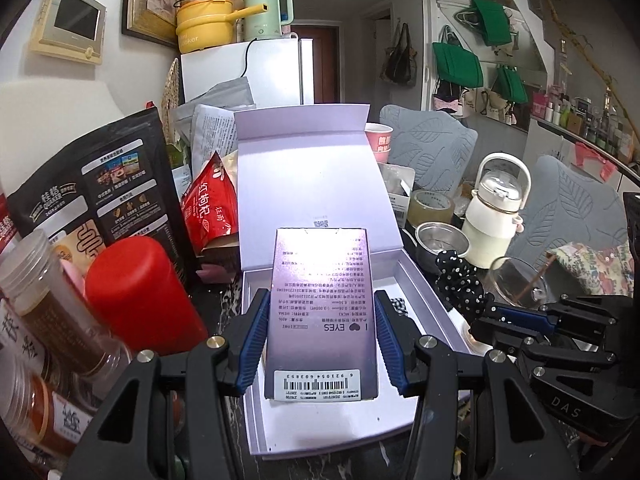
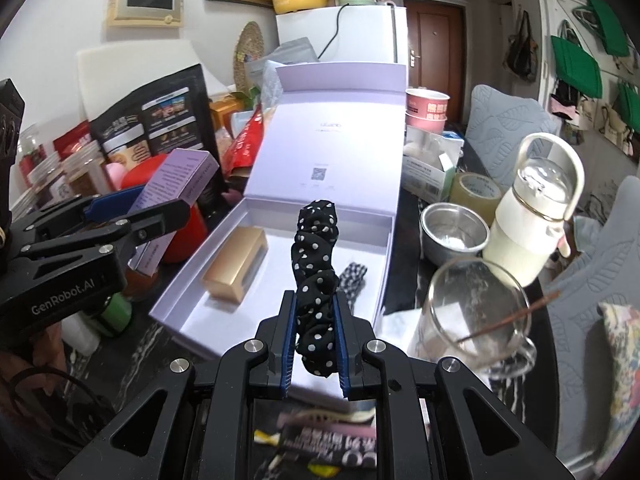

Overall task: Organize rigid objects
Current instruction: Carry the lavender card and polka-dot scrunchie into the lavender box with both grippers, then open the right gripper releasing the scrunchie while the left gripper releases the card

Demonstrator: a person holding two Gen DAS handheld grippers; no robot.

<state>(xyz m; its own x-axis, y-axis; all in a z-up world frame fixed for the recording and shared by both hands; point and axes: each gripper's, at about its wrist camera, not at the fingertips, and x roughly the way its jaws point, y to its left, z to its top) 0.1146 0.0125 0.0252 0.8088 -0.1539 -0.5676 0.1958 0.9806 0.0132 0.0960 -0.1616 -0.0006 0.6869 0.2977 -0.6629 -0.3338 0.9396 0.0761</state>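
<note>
- Your left gripper [image 1: 322, 334] is nearest the lens; its blue ribbed pads clamp the long sides of a purple carton [image 1: 323, 312], a glossy printed cardboard slab held above the open box [image 1: 416, 280].
- Your right gripper [image 2: 316, 340] is pinched tight on a black polka-dot scrunchie [image 2: 316, 264], soft ruffled fabric standing up between the pads, above the box's near edge.
- The box is pale lilac card, its hinged lid [image 2: 332, 140] leaning back upright; inside lie a gold case [image 2: 236, 264] at left and a checked fabric piece [image 2: 354, 274] at right, with bare floor between them.
- The surface is a dark marbled tabletop [image 2: 132, 344], crowded on all sides.
- Left of the box: a red canister [image 1: 140, 292], jars [image 1: 60, 300], a black pouch [image 1: 92, 196].
- Right of the box: a steel bowl [image 2: 454, 234], a tape roll [image 2: 474, 192], a white bottle [image 2: 528, 224], a clear glass [image 2: 476, 312] close to your right gripper.
- Behind: a white fridge [image 2: 360, 40], a brown door [image 2: 434, 40], green bags [image 2: 576, 64] on the wall.
</note>
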